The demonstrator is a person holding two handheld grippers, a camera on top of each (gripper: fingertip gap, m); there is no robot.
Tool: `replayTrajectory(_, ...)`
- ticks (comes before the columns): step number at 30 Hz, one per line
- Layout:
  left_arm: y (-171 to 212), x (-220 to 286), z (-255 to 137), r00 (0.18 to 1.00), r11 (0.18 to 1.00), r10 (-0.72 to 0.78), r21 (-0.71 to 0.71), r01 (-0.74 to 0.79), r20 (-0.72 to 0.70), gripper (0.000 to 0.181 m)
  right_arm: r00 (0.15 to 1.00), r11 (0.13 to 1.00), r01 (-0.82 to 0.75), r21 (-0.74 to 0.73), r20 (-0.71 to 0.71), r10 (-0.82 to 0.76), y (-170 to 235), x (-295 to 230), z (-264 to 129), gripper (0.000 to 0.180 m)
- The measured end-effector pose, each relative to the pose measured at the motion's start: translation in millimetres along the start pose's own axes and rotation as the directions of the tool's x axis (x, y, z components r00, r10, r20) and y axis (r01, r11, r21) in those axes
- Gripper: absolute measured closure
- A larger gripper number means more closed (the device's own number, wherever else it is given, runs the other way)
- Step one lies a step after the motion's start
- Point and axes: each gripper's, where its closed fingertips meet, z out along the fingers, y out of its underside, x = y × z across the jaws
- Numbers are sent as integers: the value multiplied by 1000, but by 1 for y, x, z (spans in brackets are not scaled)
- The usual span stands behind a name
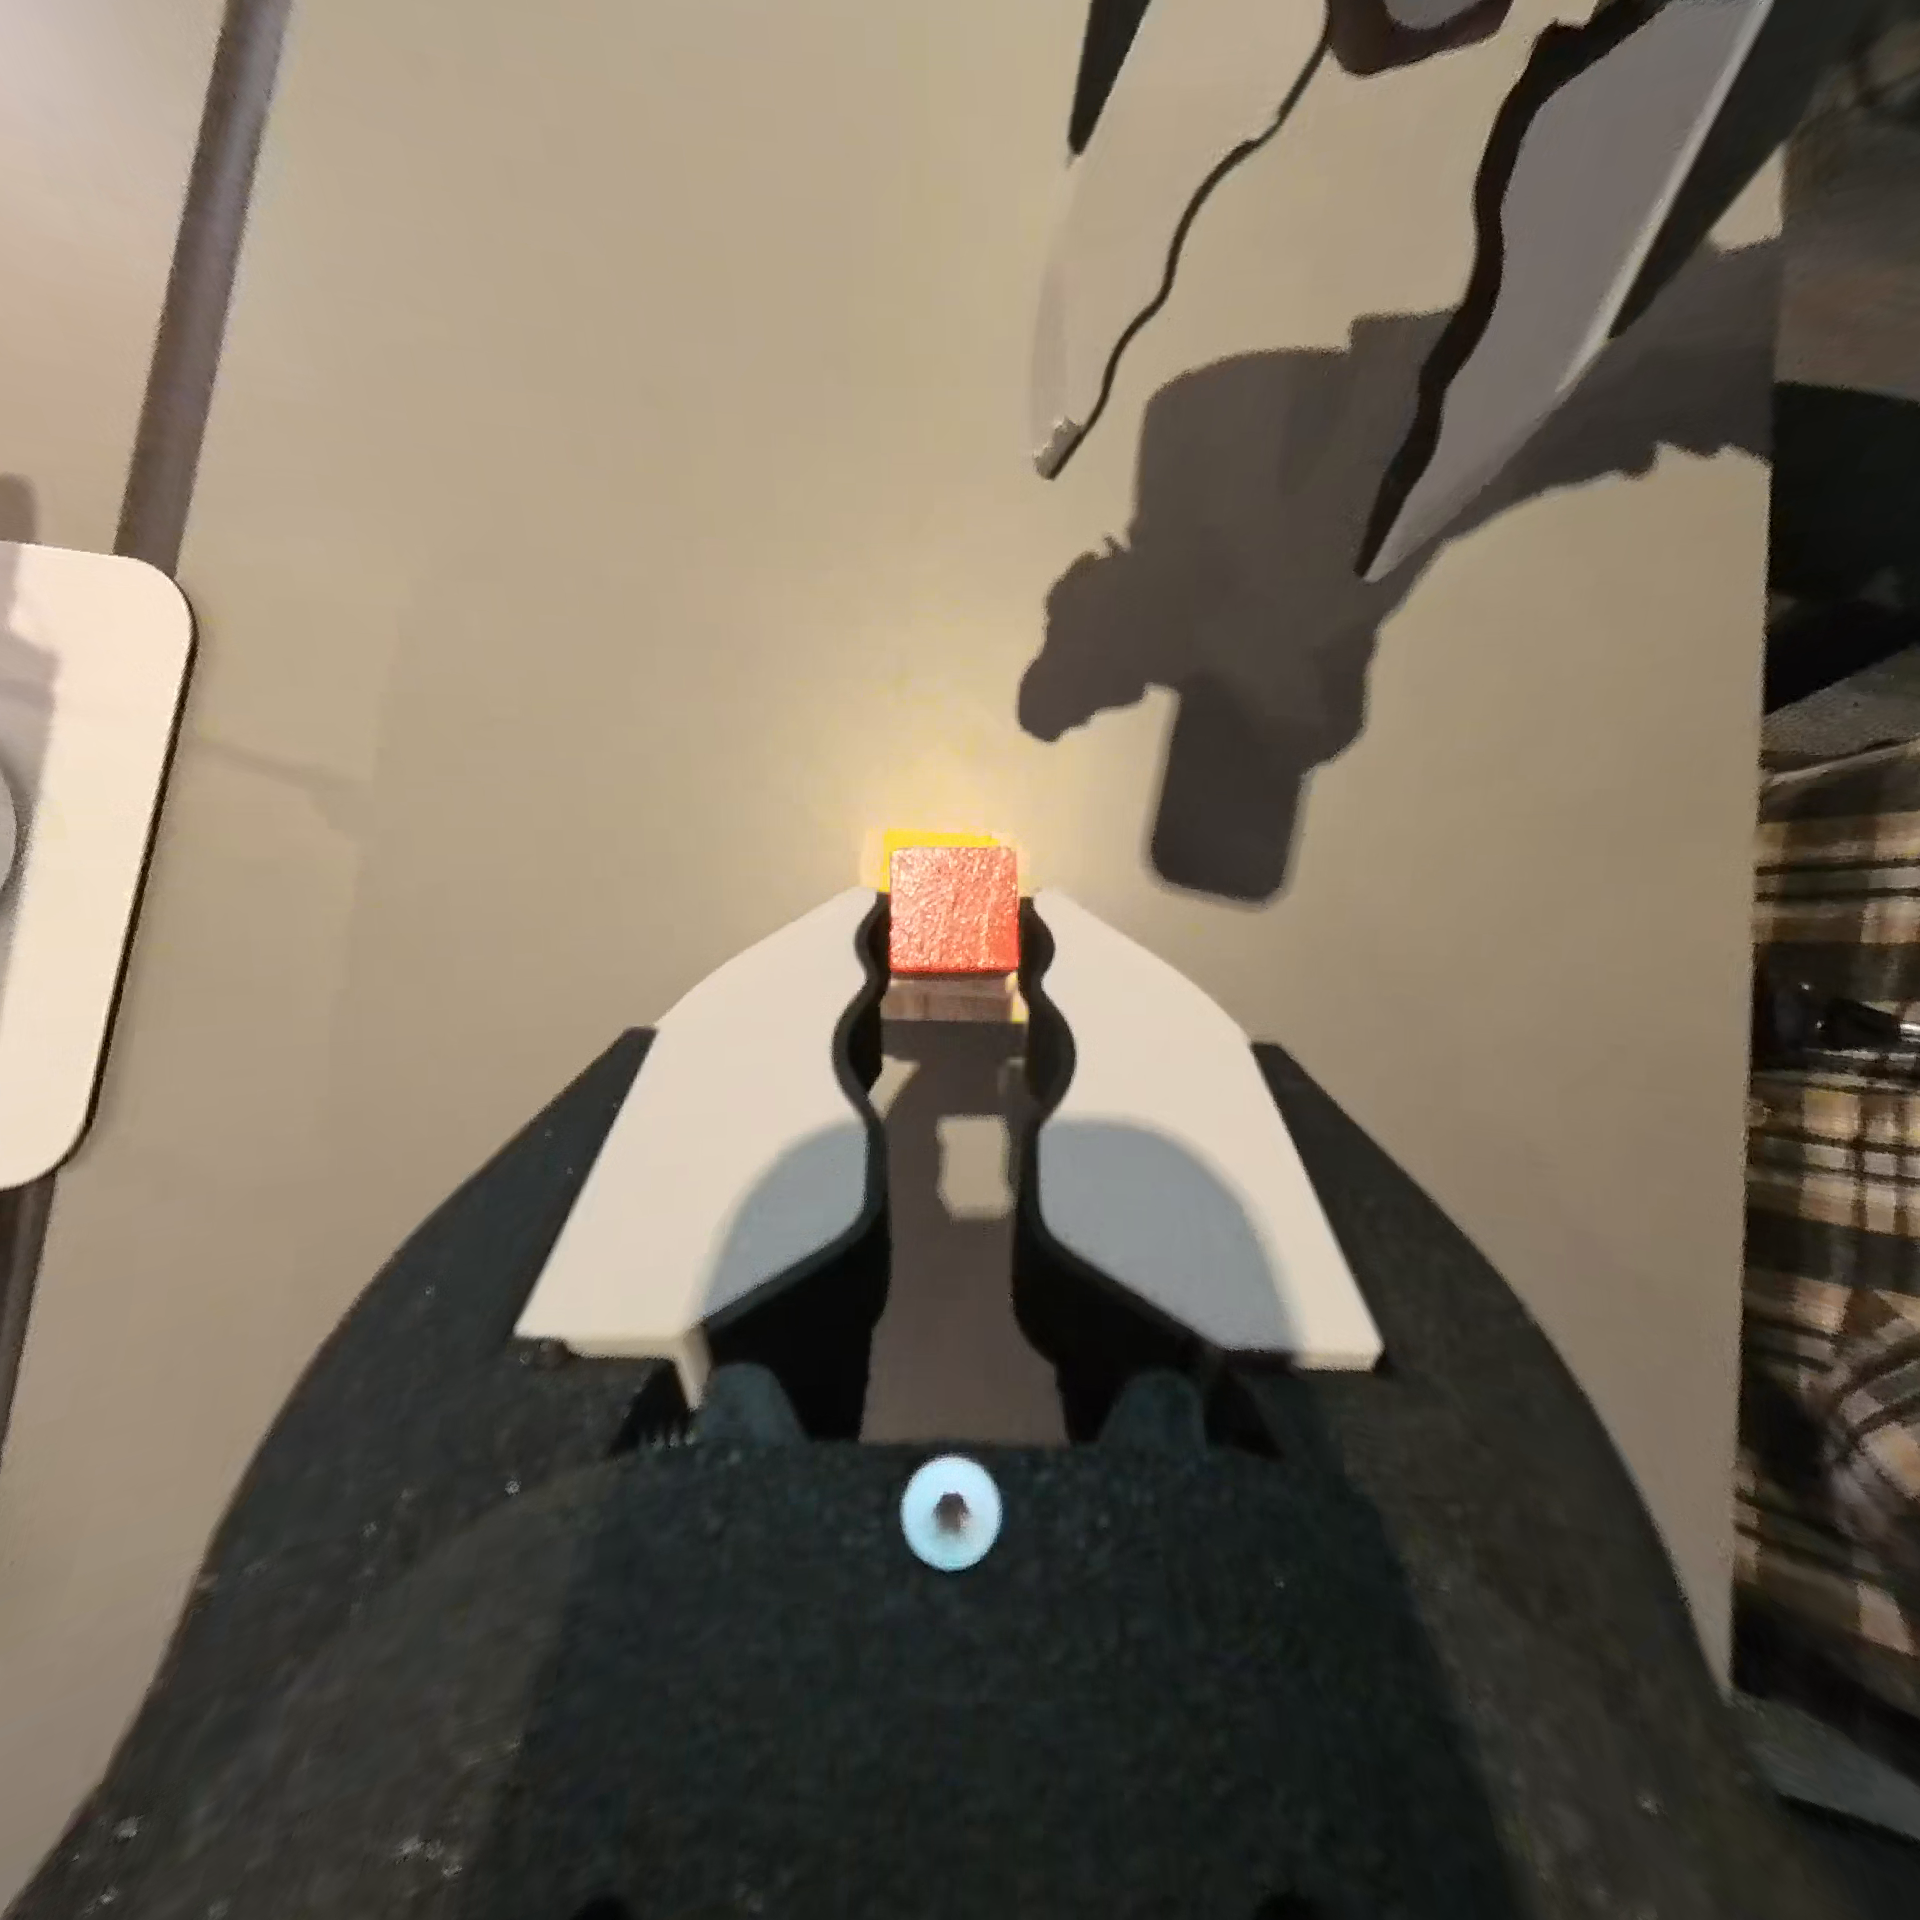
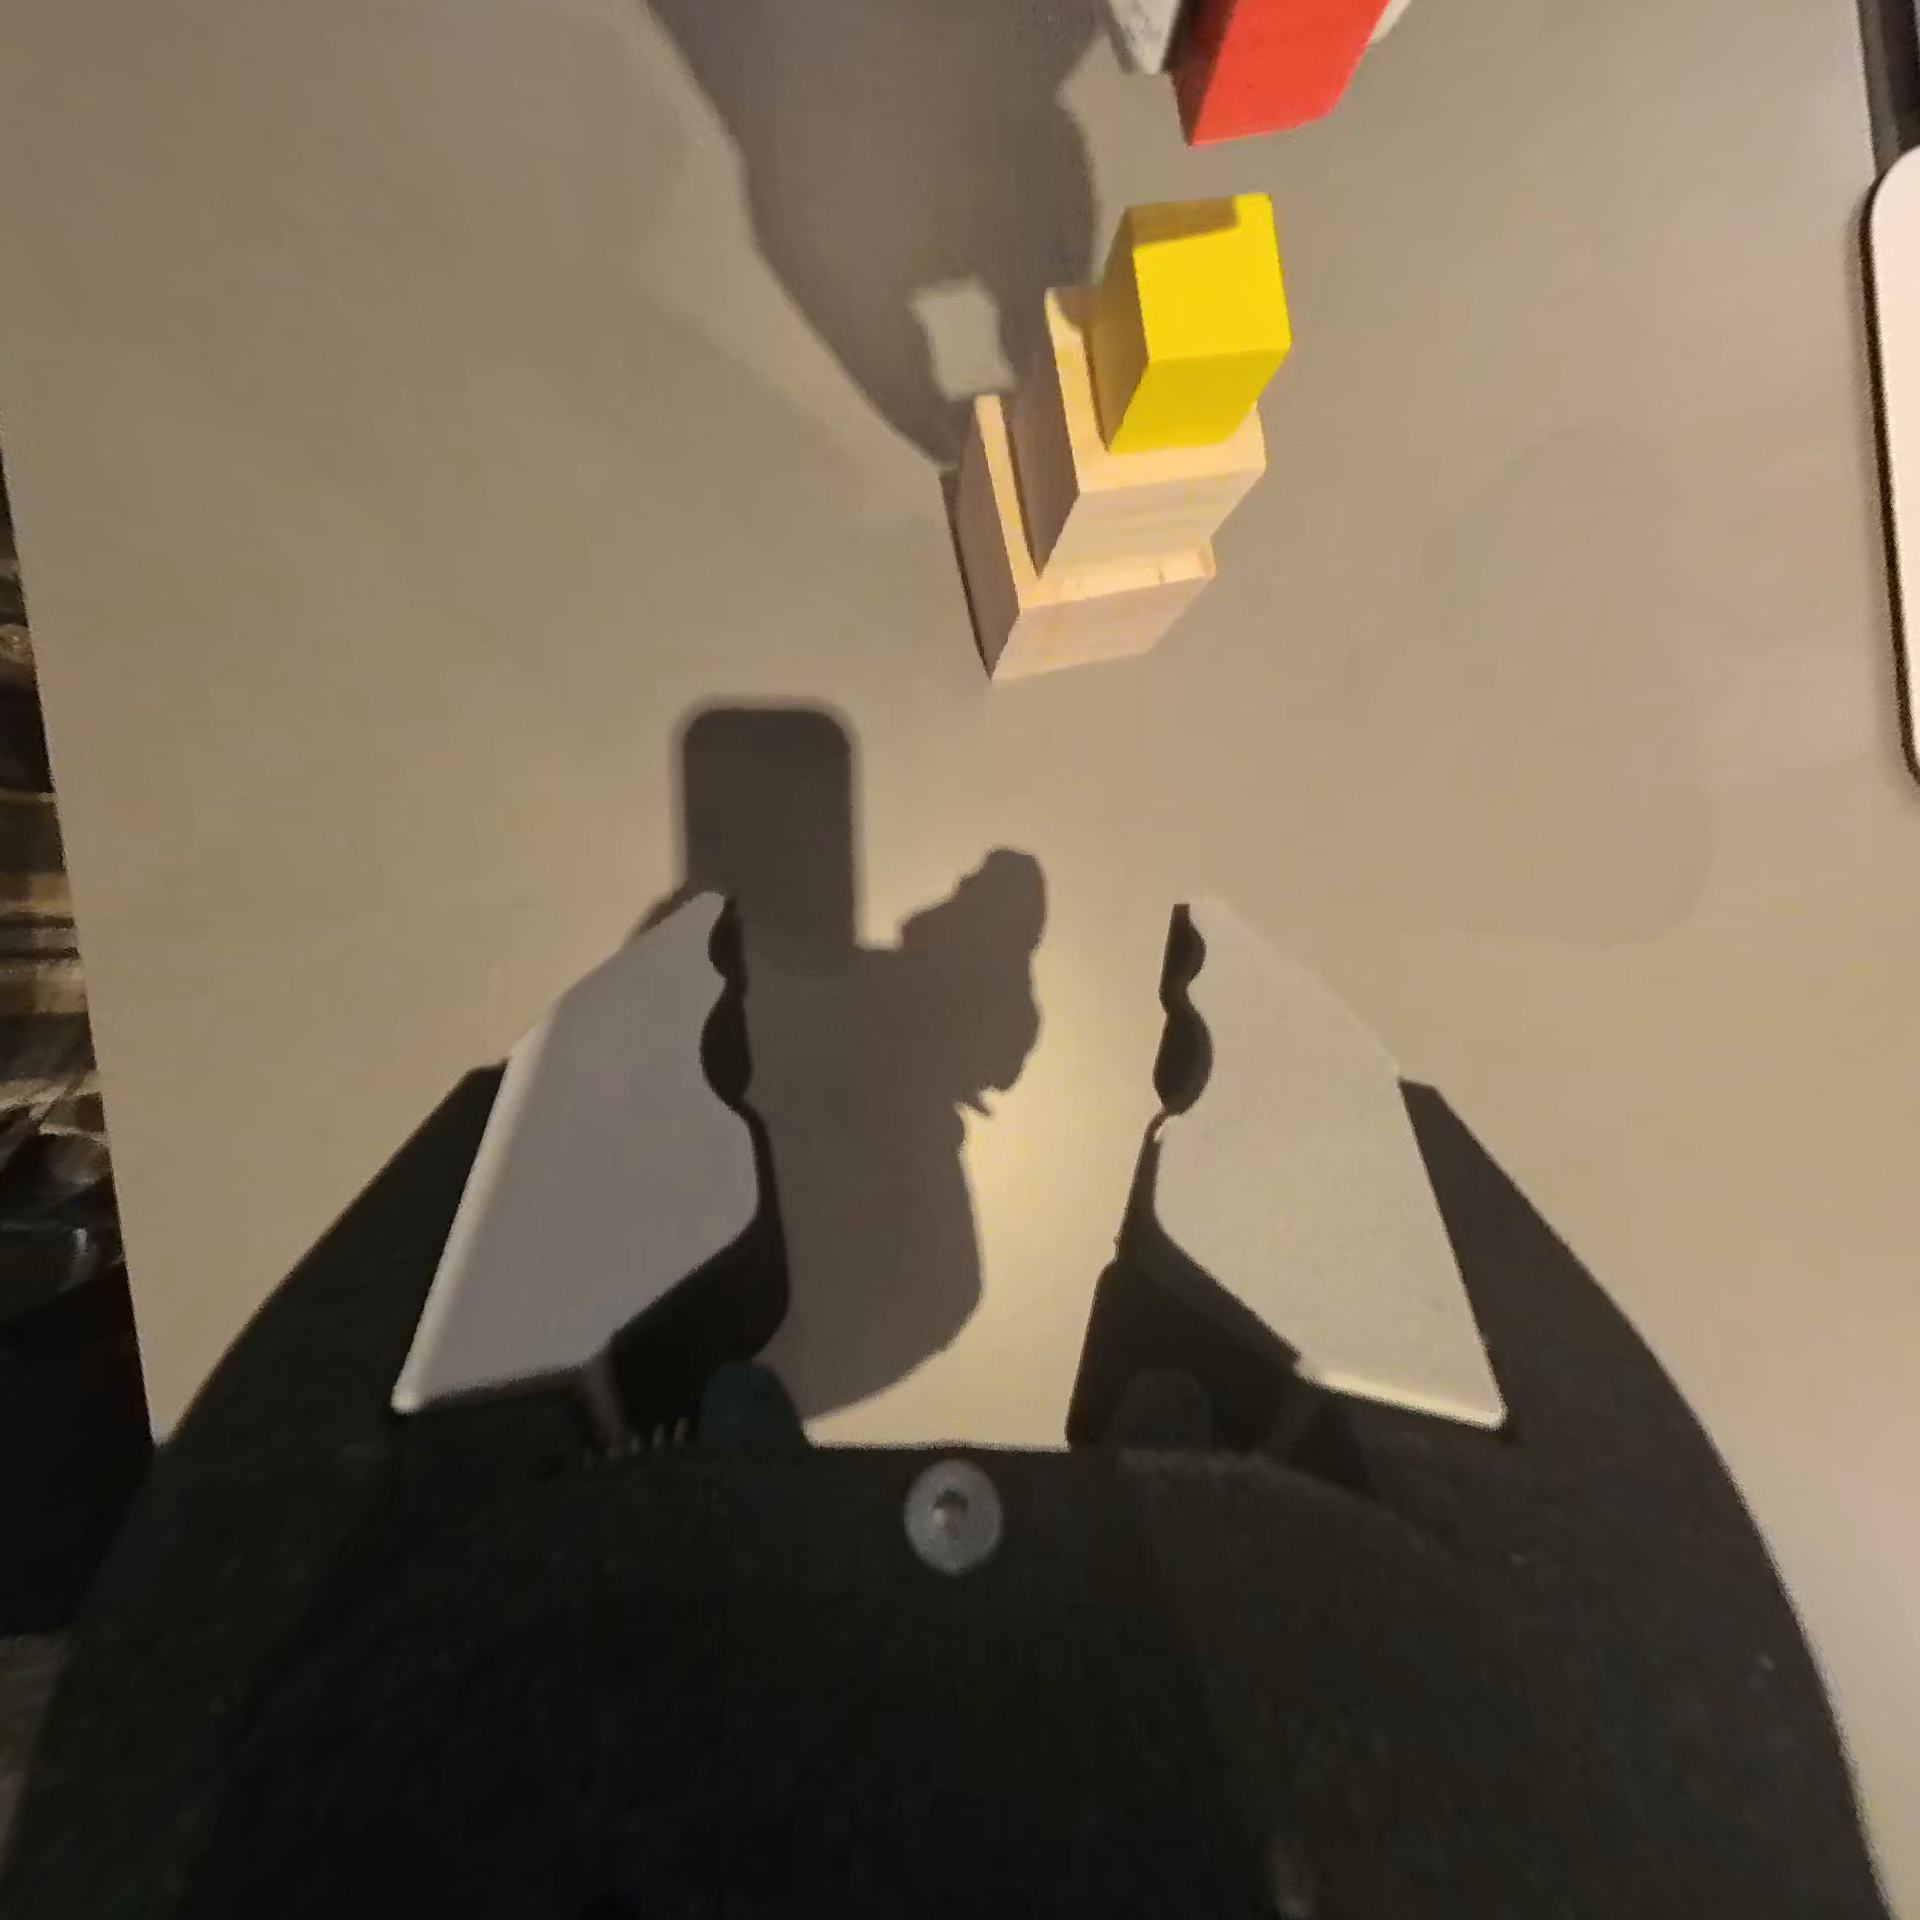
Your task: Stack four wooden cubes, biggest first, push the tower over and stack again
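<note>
My left gripper [image 1: 953, 902] is shut on a small red cube [image 1: 953, 912] and holds it directly over the tower. Under it, a yellow cube [image 1: 902, 840] and a plain wooden cube [image 1: 951, 1006] peek out. In the right wrist view the tower stands on the beige table: a big plain cube [image 2: 1091, 623] at the bottom, a smaller plain cube [image 2: 1164, 499] on it, and the yellow cube [image 2: 1195, 332] on top. The red cube [image 2: 1278, 73] hangs just above the yellow one, apart from it. My right gripper [image 2: 951, 914] is open and empty, short of the tower; it also shows in the left wrist view [image 1: 1216, 509].
A white rounded board [image 1: 83, 883] lies at the table's side; it also shows in the right wrist view [image 2: 1896, 468]. The table's edge runs along plaid fabric [image 1: 1839, 1039]. Dark shadows of the grippers fall on the table top [image 2: 416, 520]. My right fingertips sit around 12 cm from my left ones.
</note>
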Motion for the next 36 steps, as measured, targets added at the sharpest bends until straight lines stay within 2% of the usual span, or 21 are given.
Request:
replayTrajectory(31,6,-4,24,998,999,27,-18,-28,-51,158,1000,1000,-8,-2,19,8,3,1,4,105)
replayTrajectory(36,6,-7,26,999,1000,13,-17,-14,-38,145,1000,1000,-9,1,19,9,2,1,5,104)
